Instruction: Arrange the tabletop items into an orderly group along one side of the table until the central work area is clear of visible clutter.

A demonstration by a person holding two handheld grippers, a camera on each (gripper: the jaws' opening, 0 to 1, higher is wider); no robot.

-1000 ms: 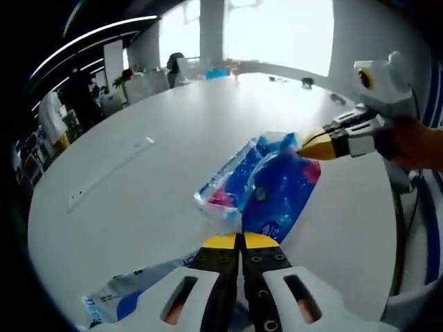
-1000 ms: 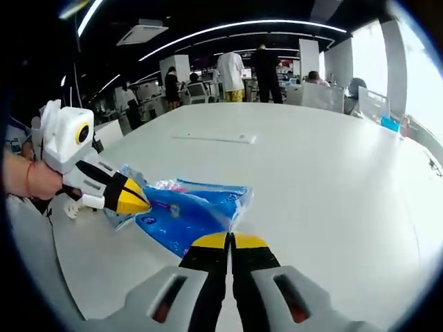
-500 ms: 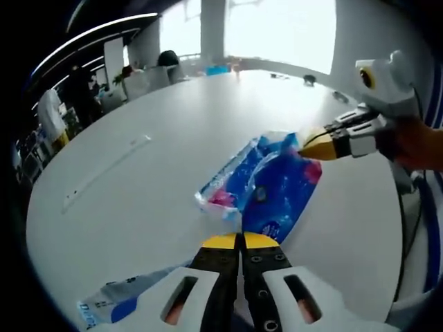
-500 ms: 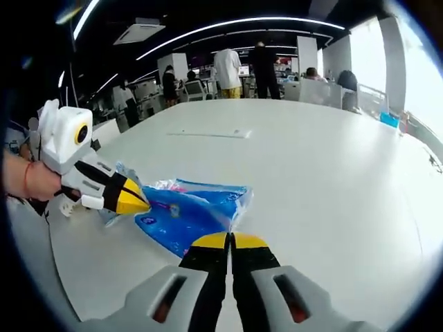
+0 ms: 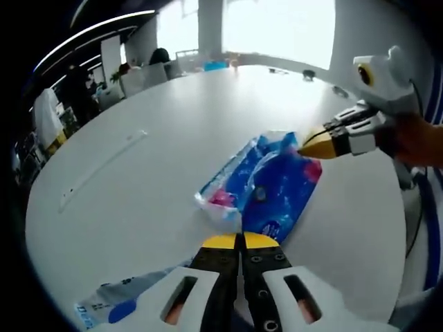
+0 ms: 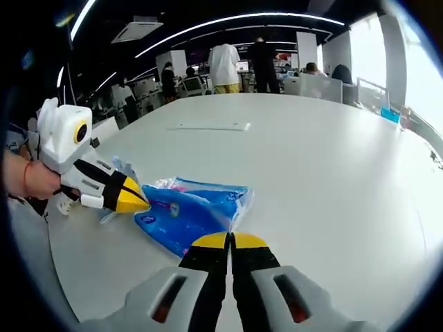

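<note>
In the left gripper view, a pale ruler [image 5: 100,169] lies flat at the far left of the white tabletop [image 5: 208,117]. Near the bottom left, a clear bag [image 5: 121,304] sits just beside the left tool [image 5: 240,241], whose jaws are pressed together on the near edge of a blue packet [image 5: 266,183]. The right tool [image 5: 309,146] enters from the right, its yellow tip closed on the packet's far corner.

In the right gripper view, the left tool [image 6: 138,202] grips the packet [image 6: 187,211] at left, the right tool [image 6: 230,241] its right corner. People [image 6: 223,66] stand far behind.
</note>
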